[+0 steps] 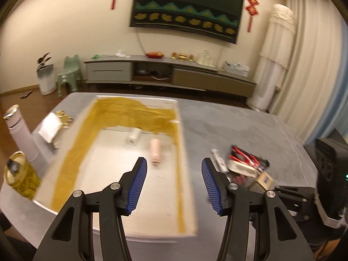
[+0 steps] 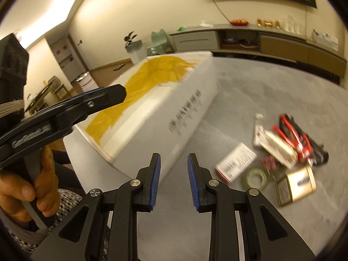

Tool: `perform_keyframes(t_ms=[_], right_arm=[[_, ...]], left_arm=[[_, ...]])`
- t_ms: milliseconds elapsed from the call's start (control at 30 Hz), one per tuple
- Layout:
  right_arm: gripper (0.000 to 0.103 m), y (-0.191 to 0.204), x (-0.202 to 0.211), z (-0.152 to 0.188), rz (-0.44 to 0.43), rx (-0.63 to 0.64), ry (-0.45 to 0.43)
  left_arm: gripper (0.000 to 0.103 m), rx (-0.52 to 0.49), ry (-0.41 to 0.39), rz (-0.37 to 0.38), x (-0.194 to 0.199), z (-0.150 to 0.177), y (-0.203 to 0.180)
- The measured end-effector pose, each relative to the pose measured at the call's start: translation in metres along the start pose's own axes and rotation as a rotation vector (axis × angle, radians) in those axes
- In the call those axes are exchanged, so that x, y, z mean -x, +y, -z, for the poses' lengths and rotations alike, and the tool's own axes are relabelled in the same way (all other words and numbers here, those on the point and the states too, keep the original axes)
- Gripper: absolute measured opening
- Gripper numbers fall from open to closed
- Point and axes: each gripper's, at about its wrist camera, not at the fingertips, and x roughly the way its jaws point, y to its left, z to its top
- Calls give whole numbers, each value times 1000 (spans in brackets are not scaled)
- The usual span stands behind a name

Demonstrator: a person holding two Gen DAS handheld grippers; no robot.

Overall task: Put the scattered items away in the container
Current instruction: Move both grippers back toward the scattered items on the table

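Both grippers hang empty above a grey-covered table [image 1: 239, 119]: the left gripper [image 1: 174, 165], jaws spread wide, is poised over the near half of a white cardboard box [image 1: 184, 174], its right blue pad just past the box's right wall, while the right gripper [image 2: 174, 161], jaws apart by a narrower gap, points at the box's near outer corner. Inside the box, ahead of the left gripper, lie a pale pink bottle [image 1: 155, 151] on its side and, farther on, a small white block [image 1: 133, 139], both on the bare floor with open room around them; yellow paper lining [image 1: 139, 113] runs up the far and left walls. To the right of both grippers, well clear of the box wall, the scattered items sit in a loose cluster: a white packet with a red edge [image 2: 236, 163], a green tape roll [image 2: 256, 177], a gold tin [image 2: 296, 184], red-handled pliers [image 2: 295, 134] and a white tube [image 2: 258, 130], several touching or overlapping. Bare cloth stretches between box and cluster. Left of the box stand a yellow-filled jar [image 1: 19, 174] and a pale flask [image 1: 21, 130] near the table edge. A hand [image 2: 32, 187] grips the left tool's handle.
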Motion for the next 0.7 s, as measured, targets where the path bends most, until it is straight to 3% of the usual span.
perform_keyframes(t_ms=[333, 467, 700], right_arm=[[28, -54, 17, 24, 17, -85, -20], [28, -69, 24, 30, 62, -82, -25], [40, -100, 35, 40, 168, -86, -47]], left_arm=[[54, -100, 63, 70, -31, 30, -69], [54, -116, 93, 88, -48, 42, -85], [55, -140, 170, 79, -92, 59, -97]])
